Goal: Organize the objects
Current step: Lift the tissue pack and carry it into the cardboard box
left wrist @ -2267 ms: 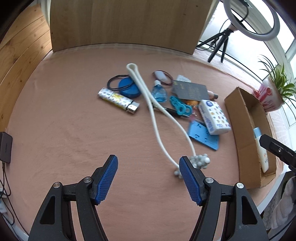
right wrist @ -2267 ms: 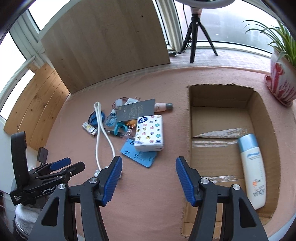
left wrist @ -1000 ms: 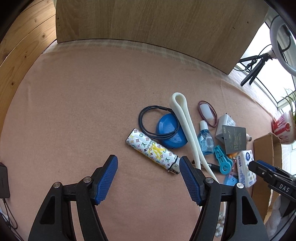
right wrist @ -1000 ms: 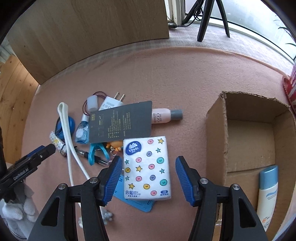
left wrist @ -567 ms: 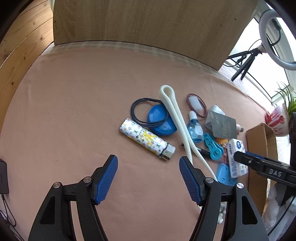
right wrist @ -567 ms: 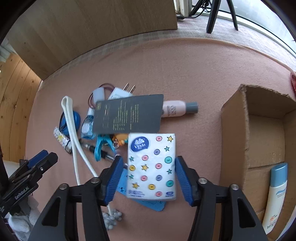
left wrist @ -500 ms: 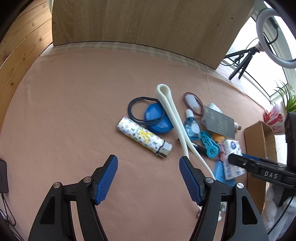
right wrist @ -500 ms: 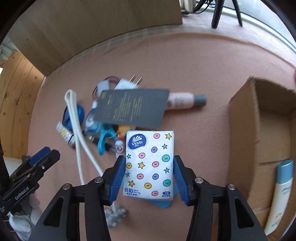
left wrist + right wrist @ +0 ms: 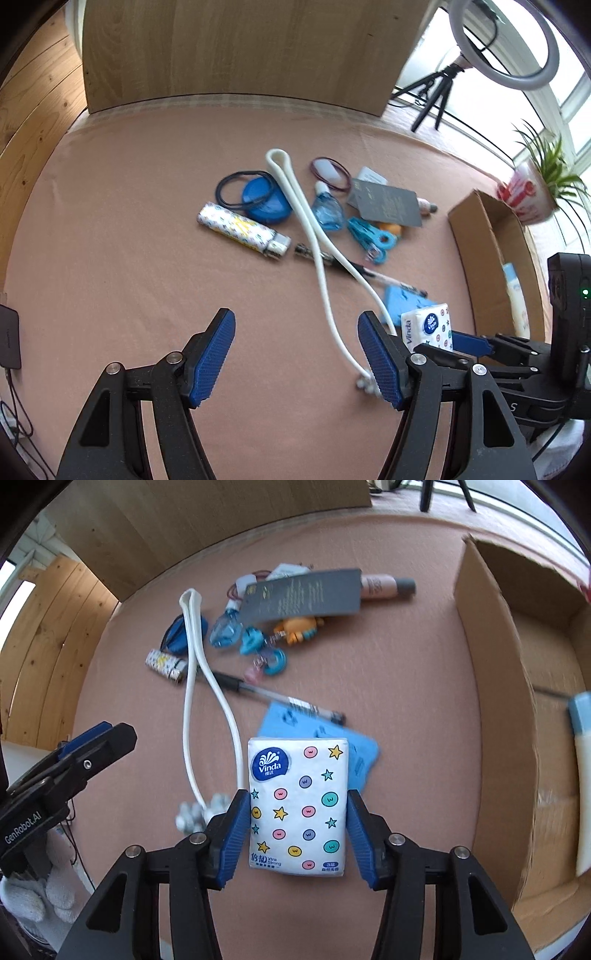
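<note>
While the right gripper (image 9: 297,829) pinches the tissue pack (image 9: 298,805) by its two long sides, the pack's long axis runs straight ahead along the fingers, logo end pointing away toward the clutter, printed face up. It seems lifted just clear of the pink table cover (image 9: 406,664), though the blur makes that hard to confirm. Half a second ago the pack lay over the blue card (image 9: 354,753); now most of that card shows beyond and to the right of it, and the view has swung so the cardboard box (image 9: 476,635) fills the right side.

To the left, the left gripper (image 9: 295,354) hangs spread wide with nothing between its blue pads (image 9: 212,358), over bare cover; a second ago it framed the lighter (image 9: 242,232), which now lies well ahead of it.

Just beyond the pack, a pen (image 9: 273,696) lies crosswise, and a white cord (image 9: 192,686) loops past it down to a cluster of beads (image 9: 195,812) beside the right gripper's left finger. Farther on sit blue clips (image 9: 264,653), an orange toy (image 9: 301,629), a small blue bottle (image 9: 223,629), a dark card (image 9: 303,596) and a pink bottle (image 9: 384,587). Inside the box lies a white tube (image 9: 581,782). The near box wall stands between pack and box floor.
</note>
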Motion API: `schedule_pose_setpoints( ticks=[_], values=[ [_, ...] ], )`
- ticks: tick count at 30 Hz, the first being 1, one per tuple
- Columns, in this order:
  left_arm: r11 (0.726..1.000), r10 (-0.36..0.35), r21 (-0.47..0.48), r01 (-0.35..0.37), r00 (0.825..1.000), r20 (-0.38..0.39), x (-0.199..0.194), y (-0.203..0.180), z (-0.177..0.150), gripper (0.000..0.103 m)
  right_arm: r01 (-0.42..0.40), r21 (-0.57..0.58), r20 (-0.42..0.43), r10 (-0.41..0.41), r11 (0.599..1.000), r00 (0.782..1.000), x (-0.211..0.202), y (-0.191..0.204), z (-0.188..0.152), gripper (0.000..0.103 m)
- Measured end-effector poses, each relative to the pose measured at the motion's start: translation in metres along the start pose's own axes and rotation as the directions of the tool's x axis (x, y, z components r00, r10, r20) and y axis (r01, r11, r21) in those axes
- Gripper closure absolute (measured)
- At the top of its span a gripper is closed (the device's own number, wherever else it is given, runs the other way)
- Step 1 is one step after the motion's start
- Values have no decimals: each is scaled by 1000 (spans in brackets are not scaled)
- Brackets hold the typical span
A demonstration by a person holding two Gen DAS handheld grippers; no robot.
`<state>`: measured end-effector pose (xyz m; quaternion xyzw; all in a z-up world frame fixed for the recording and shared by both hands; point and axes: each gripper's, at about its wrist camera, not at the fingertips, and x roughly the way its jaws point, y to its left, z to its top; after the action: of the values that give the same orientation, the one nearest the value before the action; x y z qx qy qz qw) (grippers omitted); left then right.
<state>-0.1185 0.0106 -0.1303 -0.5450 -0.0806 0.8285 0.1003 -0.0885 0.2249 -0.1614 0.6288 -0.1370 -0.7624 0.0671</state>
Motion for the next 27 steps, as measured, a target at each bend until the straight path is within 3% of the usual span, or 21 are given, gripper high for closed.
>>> schedule_pose_setpoints(
  ticks=[7,12,15,23,27],
  values=[
    [991,-9,133,12,1000,-25,-7,-35,-37,31,-33,46,-18,34,998,999,-8,-12,-34,56],
    [979,-34,200,50,996,-79,-4,-54,-66,31,-87,50,-41,89,995,995,-4,-9,-39,54],
    [975,-45,214,66,994,-100,-3,-58,-79,31,-161,73,-36,163,984,986,-7,-10,-41,53],
    [959,-92,255,124,987,-134,-2,-79,-95,31,-166,91,-9,168,982,986,-17,-22,-43,51],
    [956,-115,250,152,981,-154,7,-91,-97,31,-171,87,-19,173,981,985,-12,-19,-43,56]
  ],
)
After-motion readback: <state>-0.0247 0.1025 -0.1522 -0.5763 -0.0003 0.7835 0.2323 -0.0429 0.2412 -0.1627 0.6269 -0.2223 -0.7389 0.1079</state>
